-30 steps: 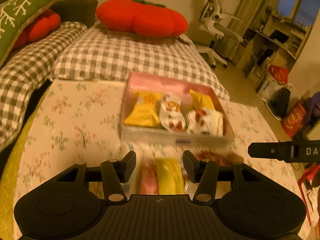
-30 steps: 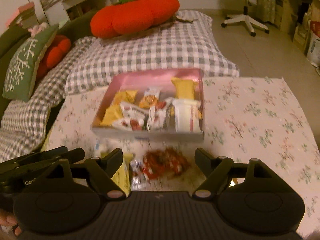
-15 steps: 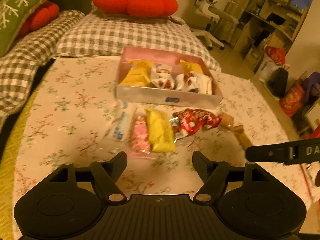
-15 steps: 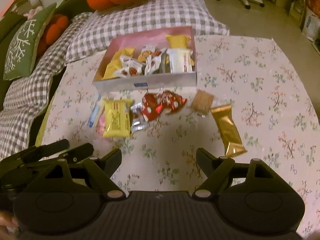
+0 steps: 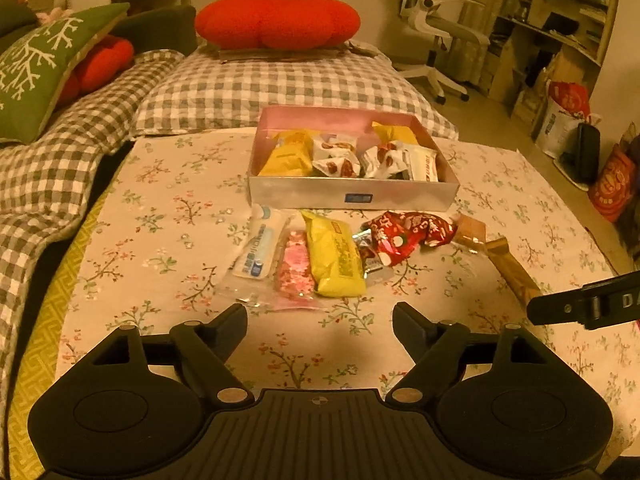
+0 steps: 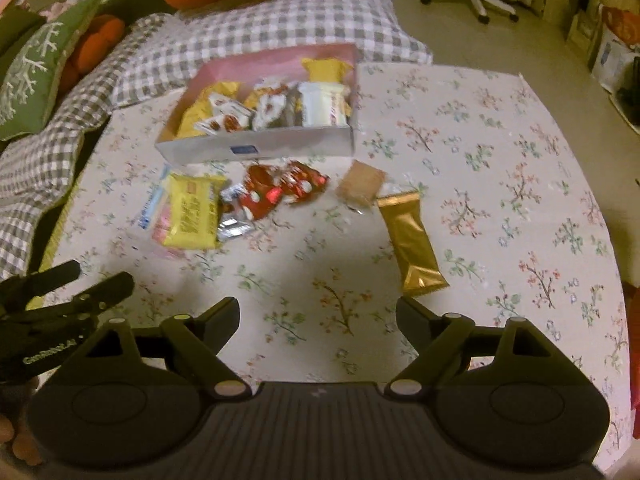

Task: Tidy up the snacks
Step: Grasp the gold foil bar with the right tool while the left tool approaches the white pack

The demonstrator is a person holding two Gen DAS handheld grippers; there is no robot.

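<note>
Snacks point(image 5: 336, 256) lie loose in a row mid-desk point(image 5: 168, 216), a gold bar point(image 6: 412, 240) nearest the right edge. Both the left tool point(image 5: 320, 320) and right tool point(image 6: 318, 312) hover over the near edge, jaws just opened wide, nothing between them. Beyond the row, a box point(image 5: 352, 196) holds more packets toward the far edge.

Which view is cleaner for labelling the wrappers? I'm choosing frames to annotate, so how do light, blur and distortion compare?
Left wrist: sharper, the yellow packet and box have crisp edges; dim amber light; fisheye bends the table edges. Right wrist: slightly motion-blurred, print on the yellow packet smeared; same amber cast; a soft shadow falls on the tablecloth ahead of the open right gripper.
</note>
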